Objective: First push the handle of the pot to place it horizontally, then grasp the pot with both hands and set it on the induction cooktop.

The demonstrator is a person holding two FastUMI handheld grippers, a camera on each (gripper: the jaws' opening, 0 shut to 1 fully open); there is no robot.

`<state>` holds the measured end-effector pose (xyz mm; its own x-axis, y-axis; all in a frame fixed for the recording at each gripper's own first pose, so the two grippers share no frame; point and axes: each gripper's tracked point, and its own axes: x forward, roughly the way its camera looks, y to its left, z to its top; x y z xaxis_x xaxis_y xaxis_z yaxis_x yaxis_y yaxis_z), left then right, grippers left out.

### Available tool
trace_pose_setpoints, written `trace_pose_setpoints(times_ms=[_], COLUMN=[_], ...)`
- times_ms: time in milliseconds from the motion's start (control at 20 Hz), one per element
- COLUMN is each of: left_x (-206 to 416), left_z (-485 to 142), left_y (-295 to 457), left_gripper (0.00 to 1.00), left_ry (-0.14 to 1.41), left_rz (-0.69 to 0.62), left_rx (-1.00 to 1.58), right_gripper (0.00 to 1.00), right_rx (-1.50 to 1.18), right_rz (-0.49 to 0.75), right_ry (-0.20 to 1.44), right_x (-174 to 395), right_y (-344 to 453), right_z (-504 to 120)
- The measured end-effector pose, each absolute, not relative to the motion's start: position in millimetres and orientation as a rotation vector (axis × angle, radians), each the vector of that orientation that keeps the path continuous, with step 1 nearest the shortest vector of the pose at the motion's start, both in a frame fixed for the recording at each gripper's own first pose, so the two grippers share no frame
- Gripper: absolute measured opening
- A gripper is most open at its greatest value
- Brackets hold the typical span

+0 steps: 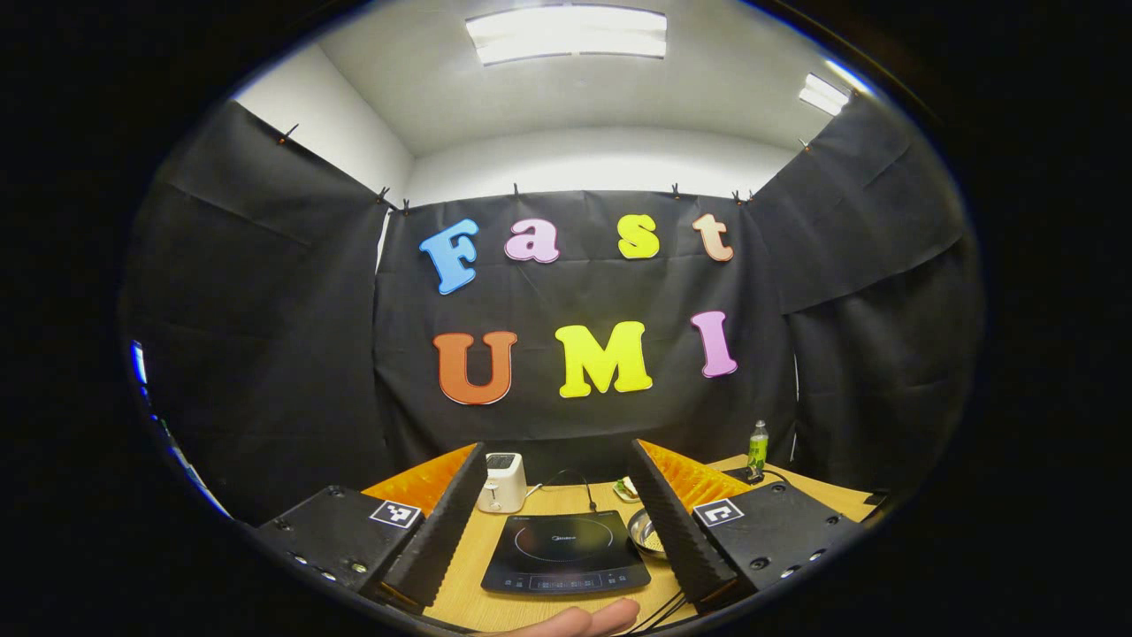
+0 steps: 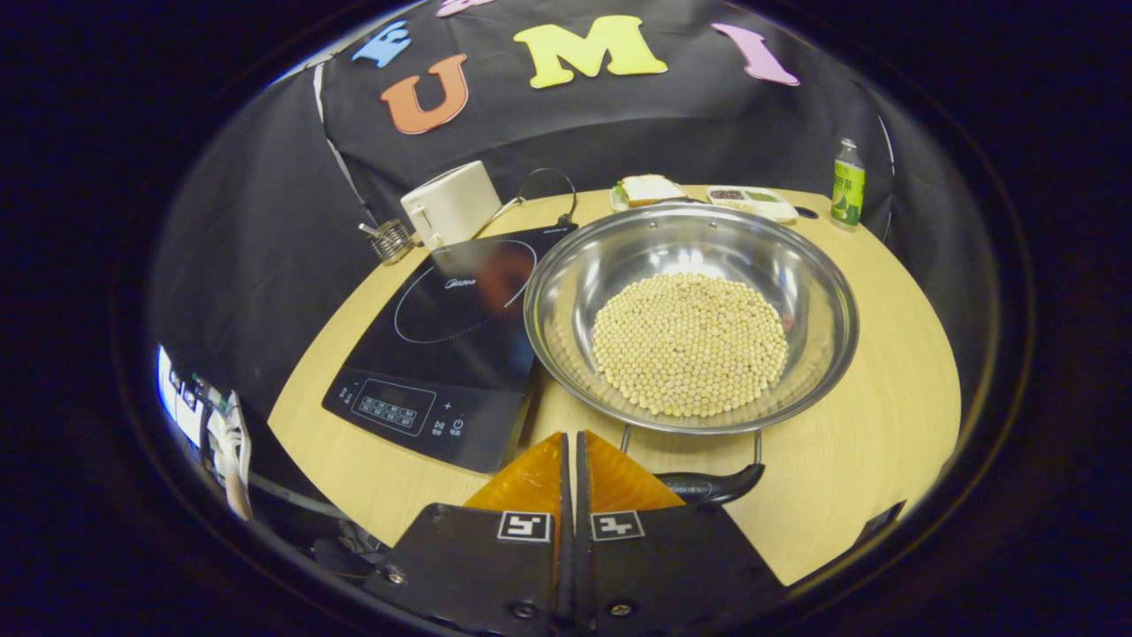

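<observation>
While left gripper [image 1: 557, 482] gapes above cooktop [image 1: 564, 553] | right gripper [image 2: 570, 442] closed together, empty, beside pot [image 2: 690, 318] handle [image 2: 707, 485]

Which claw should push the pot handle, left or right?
Right. The right claw sits shut just beside the pot handle, low over the table. The left claw is open, looking at the induction cooktop, farther back.

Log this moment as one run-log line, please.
stage: handle push | right tongs: shut, empty, beside pot handle | left tongs: open, raised | pot: holds beans, on table beside induction cooktop
</observation>
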<state>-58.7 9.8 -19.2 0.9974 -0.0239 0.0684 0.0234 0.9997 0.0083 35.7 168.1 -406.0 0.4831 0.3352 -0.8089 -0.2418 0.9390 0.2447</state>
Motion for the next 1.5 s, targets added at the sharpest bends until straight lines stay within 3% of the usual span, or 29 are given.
trace_pose_setpoints(times_ms=[350, 750, 1500], left_x=[-60, -17, 64], left_z=[-13, -2, -25], left_y=[0, -3, -37], left_gripper=[0.96, 0.96, 0.96], left_ry=[-0.083, -0.075, -0.010], left_rz=[-0.032, -0.025, -0.120], left_rx=[0.005, -0.039, -0.074], right_gripper=[0.01, 0.04, 0.00], right_rx=[0.114, 0.148, -0.013], right_rz=[0.396, 0.456, 0.369], right_ry=[1.016, 1.042, 0.904], right_x=[35, 42, 68], right_y=[150, 124, 47], right_z=[-406, -403, -404])
